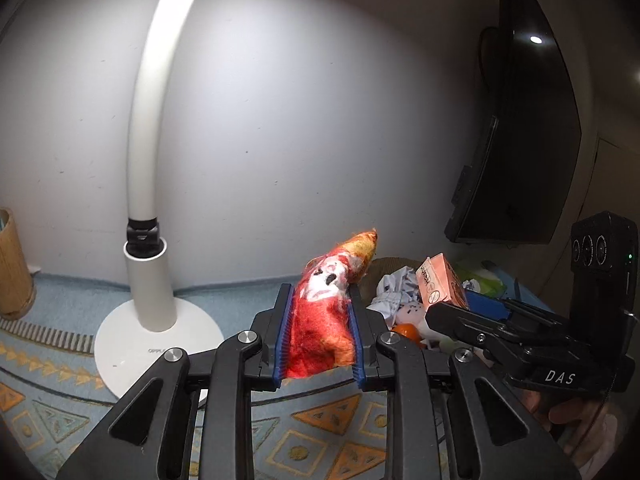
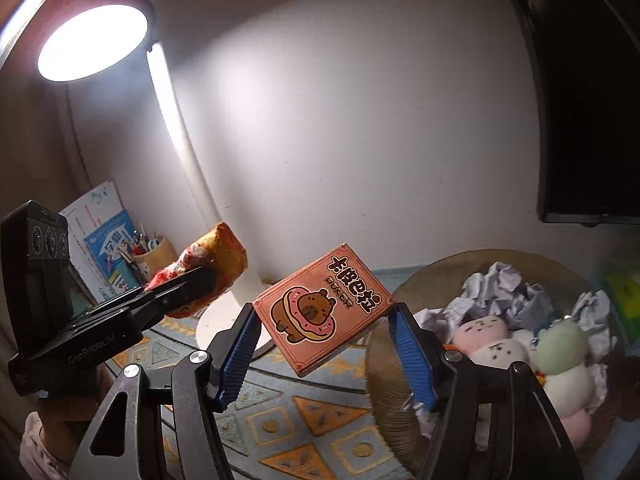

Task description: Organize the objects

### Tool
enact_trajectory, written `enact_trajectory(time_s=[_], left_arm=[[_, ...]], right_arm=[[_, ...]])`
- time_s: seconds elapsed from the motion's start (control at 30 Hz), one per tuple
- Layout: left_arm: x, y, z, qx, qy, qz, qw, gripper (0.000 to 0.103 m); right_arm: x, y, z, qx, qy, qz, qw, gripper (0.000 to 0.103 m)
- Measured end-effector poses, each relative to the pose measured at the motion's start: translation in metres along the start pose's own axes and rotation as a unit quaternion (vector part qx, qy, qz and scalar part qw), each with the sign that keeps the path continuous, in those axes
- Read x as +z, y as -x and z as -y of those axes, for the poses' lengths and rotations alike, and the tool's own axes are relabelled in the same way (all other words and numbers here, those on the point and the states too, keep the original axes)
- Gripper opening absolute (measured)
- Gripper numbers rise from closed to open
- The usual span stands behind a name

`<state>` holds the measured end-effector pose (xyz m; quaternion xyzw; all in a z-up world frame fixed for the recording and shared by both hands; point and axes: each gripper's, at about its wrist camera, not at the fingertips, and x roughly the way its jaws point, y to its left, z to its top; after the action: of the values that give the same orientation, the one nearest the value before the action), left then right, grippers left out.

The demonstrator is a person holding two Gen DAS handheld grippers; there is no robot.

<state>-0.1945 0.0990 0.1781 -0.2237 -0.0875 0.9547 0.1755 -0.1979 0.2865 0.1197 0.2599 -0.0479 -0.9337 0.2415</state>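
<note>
1. The left gripper [image 1: 320, 332] clamps a fuzzy red-orange pizza-slice plush [image 1: 326, 320] aloft above the patterned cloth.
2. The right gripper [image 2: 324, 344] pinches a pink capybara card box [image 2: 322, 308] by its corners, perhaps loosely.
3. The woven basket [image 2: 400, 364] of plush toys sits right, its near rim open; the white lamp base [image 1: 120, 340] crowds the left.

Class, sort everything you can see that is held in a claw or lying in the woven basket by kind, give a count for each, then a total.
Plush toys: 4 (pizza plush in the left claw, three in the basket)
Card boxes: 1, pink box in the right claw
Crumpled paper: 1 heap
Total: 6
</note>
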Motion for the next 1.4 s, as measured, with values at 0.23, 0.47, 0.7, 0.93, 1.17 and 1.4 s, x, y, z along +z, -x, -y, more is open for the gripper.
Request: enact_trajectory(time_s=[0.23,0.47,0.7,0.93,1.17,1.4], left_arm=[[0.02,-0.05,0.072,-0.028,-0.016,-0.012,0.9994,0.021],[0.023,-0.082,0.087,-0.029,0.016,-0.016,0.9993,0.021],[0.008,-0.083,0.096,0.047,-0.048,0.018,0.9976,0.102],[0.012,-0.065,0.092,0.038,-0.028,0.003,0.9989,0.103],[0.012,-0.017,0.084,0.091,-0.029,-0.025,0.9951,0.103],[-0.011,0.048,0.046,0.182,-0.032,-0.09,0.9787,0.103]], right_arm=[[0.033,0.02,0.08,-0.052,-0.051,0.01,0.997,0.065],[0.038,0.025,0.104,-0.055,-0.07,0.016,0.996,0.065],[0.028,0.005,0.136,-0.063,-0.134,-0.022,0.989,0.103],[0.031,0.032,0.127,-0.069,-0.149,-0.002,0.986,0.103],[0.031,0.066,0.095,-0.04,-0.171,0.008,0.984,0.103],[0.01,0.079,0.012,-0.013,-0.148,-0.027,0.988,0.103]])
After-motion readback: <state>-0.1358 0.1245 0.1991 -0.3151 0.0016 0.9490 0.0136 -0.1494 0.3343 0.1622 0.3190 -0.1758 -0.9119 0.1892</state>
